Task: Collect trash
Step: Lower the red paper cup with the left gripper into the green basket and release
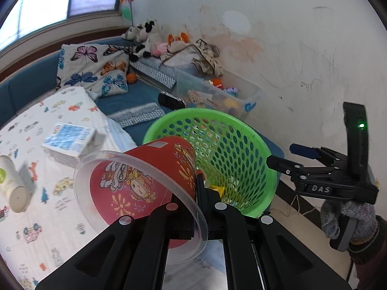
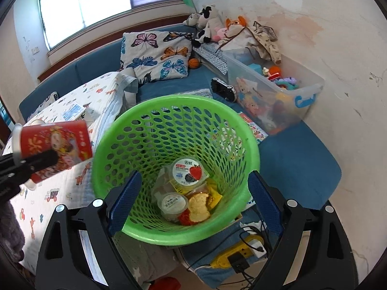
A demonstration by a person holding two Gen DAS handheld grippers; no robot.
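Observation:
My left gripper (image 1: pixel 193 188) is shut on a red printed cup with a clear lid (image 1: pixel 145 183), held on its side just left of the green mesh basket (image 1: pixel 232 145). The cup also shows in the right wrist view (image 2: pixel 55 149), left of the basket's rim (image 2: pixel 104 142). My right gripper (image 2: pixel 192 188) is open, its blue pads either side of the basket wall; whether they touch it I cannot tell. Inside lie a yogurt cup (image 2: pixel 188 171), a round tub (image 2: pixel 173 203) and wrappers. My right gripper also appears at the right of the left wrist view (image 1: pixel 285 155).
A blue-white carton (image 1: pixel 70 137) and a white bottle (image 1: pixel 12 183) lie on the patterned quilt (image 1: pixel 48 217). A butterfly pillow (image 2: pixel 157 53), plush toys (image 2: pixel 210 24) and a clear toy bin (image 2: pixel 278 91) sit on the blue sofa. A yellow power strip (image 2: pixel 239 256) lies below.

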